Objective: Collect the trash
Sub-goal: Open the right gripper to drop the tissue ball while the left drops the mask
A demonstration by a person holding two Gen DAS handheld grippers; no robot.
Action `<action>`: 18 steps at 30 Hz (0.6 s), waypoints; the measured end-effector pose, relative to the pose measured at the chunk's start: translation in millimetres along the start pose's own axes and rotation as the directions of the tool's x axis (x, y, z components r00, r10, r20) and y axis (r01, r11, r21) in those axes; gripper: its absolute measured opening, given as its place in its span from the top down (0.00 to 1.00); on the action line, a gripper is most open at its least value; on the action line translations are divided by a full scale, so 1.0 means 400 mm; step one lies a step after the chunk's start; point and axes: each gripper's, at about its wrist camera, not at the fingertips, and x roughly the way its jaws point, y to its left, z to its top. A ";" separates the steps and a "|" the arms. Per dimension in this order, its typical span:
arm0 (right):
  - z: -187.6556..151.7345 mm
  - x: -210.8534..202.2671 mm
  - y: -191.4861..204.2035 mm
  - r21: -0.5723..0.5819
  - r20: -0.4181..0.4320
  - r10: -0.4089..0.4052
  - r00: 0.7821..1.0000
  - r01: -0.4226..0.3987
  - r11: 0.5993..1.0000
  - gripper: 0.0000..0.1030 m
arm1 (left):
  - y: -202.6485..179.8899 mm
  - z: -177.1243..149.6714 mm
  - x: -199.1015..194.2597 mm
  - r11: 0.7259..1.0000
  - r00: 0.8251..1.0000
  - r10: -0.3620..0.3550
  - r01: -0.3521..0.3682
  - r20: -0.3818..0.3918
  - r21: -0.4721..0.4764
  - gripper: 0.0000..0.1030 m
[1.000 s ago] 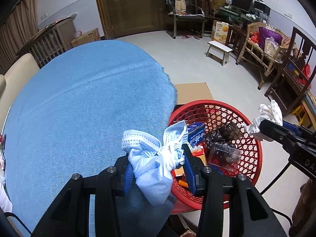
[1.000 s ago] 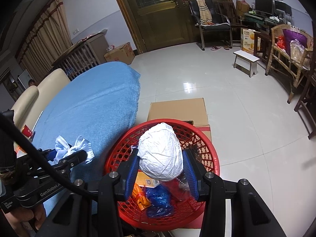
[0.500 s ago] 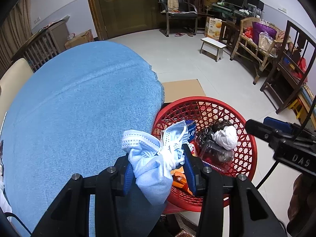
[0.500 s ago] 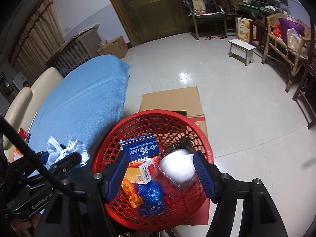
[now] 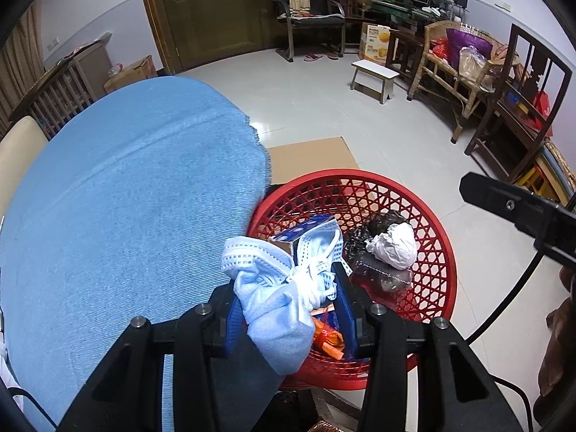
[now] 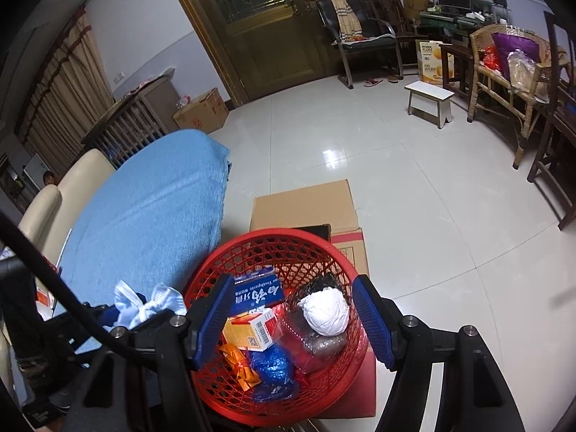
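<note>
Face masks, crumpled bundle, clamped in left gripper, hanging at near rim of red basket, beside blue cloth. Right gripper over basket, jaws apart and just opened wider, nothing between them; white paper wad lying inside below.

Risk, as judged: release too early and bundle catches rim or drops onto cloth edge; ear loops could snag on a pad.

Count in basket: one wad, one blue box, one orange-and-white box, one blue wrapper, one orange wrapper, some clear plastic packaging. Masks in bundle: number unclear.
</note>
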 end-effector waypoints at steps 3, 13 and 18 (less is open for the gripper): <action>0.005 -0.011 -0.003 0.006 0.014 0.000 1.000 0.000 1.000 0.31 | -0.013 0.004 0.005 1.000 1.000 -0.006 0.007 -0.003 0.007 0.55; 0.024 -0.043 -0.026 0.035 0.050 0.002 0.999 -0.004 0.999 0.31 | -0.038 0.011 0.028 0.999 0.999 -0.030 0.031 -0.028 0.017 0.55; 0.029 -0.051 -0.026 0.036 0.061 0.008 0.998 -0.010 0.999 0.31 | -0.036 0.014 0.061 0.998 0.996 -0.056 0.056 -0.067 -0.002 0.42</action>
